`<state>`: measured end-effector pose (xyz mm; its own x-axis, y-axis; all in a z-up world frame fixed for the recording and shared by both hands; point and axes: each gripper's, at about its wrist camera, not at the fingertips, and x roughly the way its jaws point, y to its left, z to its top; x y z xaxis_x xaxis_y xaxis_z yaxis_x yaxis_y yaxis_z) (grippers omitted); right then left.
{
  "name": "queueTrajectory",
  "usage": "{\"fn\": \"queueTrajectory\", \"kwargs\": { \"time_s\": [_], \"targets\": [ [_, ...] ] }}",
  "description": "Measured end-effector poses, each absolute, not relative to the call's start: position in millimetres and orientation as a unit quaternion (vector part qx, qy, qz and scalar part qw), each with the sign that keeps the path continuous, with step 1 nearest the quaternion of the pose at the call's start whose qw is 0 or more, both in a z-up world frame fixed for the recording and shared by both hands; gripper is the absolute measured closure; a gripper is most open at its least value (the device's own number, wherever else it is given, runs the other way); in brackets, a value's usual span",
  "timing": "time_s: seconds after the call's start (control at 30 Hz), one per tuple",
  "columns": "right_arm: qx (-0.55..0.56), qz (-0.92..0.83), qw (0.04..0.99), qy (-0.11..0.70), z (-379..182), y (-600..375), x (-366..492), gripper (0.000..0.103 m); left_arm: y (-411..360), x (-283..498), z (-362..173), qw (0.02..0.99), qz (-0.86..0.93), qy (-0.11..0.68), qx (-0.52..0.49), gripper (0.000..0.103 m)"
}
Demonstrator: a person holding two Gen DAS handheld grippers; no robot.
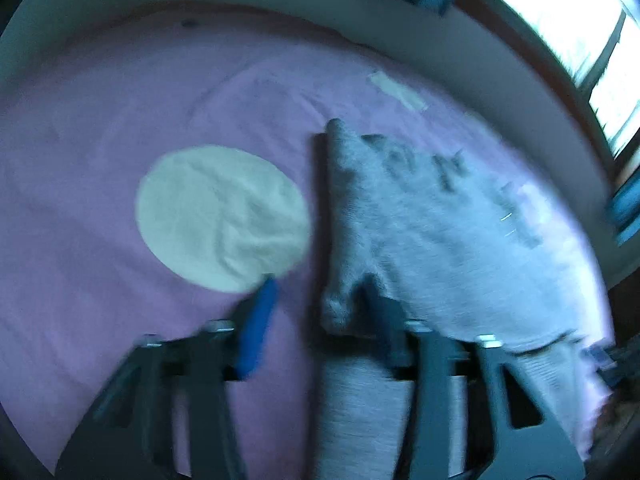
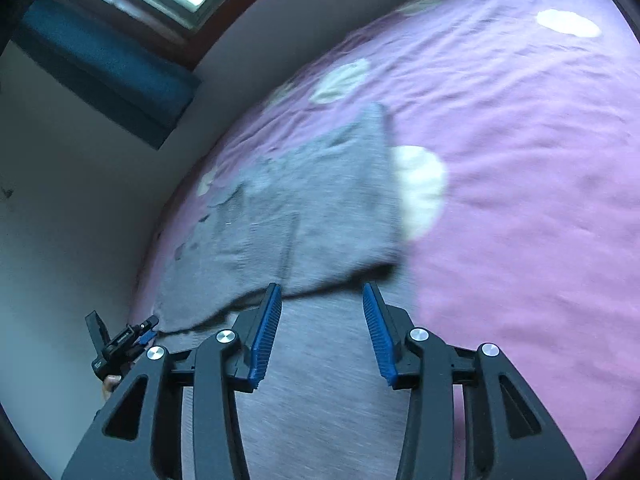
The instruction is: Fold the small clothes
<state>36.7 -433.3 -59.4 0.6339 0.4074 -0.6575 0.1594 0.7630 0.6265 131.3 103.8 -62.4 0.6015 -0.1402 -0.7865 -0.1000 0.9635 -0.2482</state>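
Note:
A small grey garment point(image 1: 432, 224) lies partly folded on the pink bedsheet point(image 1: 120, 100), its upper layer doubled over a lower layer. My left gripper point(image 1: 320, 292) is open, its jaws wide apart. Its left blue pad point(image 1: 256, 332) is over the sheet and its right finger is over the garment's near-left corner. In the right wrist view the same garment point(image 2: 312, 208) lies ahead with its folded edge just past my right gripper point(image 2: 322, 292). That gripper is open and empty above the grey lower layer point(image 2: 324, 392). The left gripper point(image 2: 120, 344) shows at the garment's left edge.
The sheet carries pale round patches point(image 1: 222, 216), one next to the garment point(image 2: 420, 188). A grey wall point(image 2: 80, 220) borders the bed on the far side. A bright window point(image 1: 580, 28) and dark blue curtains point(image 2: 104, 64) are above it.

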Motion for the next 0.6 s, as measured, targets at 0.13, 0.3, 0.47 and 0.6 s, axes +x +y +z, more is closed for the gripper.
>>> {"fn": "queueTrajectory", "kwargs": {
  "time_s": [0.13, 0.3, 0.47, 0.6],
  "targets": [
    [0.358, 0.074, 0.831, 0.42, -77.4, -450.0, 26.3, 0.06, 101.1, 129.0, -59.5, 0.889, -0.015, 0.445, -0.111, 0.074],
    [0.38, 0.088, 0.827, 0.405, -80.4, -458.2, 18.8, 0.06, 112.3, 132.8, -44.7, 0.888, -0.03, 0.436, -0.144, 0.066],
    [0.376, 0.092, 0.831, 0.399, -80.4, -454.1, 16.5, 0.059, 112.2, 165.7, -48.6, 0.884, -0.035, 0.442, -0.147, 0.065],
    [0.375, 0.095, 0.832, 0.398, -80.0, -454.5, 15.8, 0.059, 101.9, 184.6, -65.6, 0.884, -0.034, 0.455, -0.101, 0.079]
  ]
}}
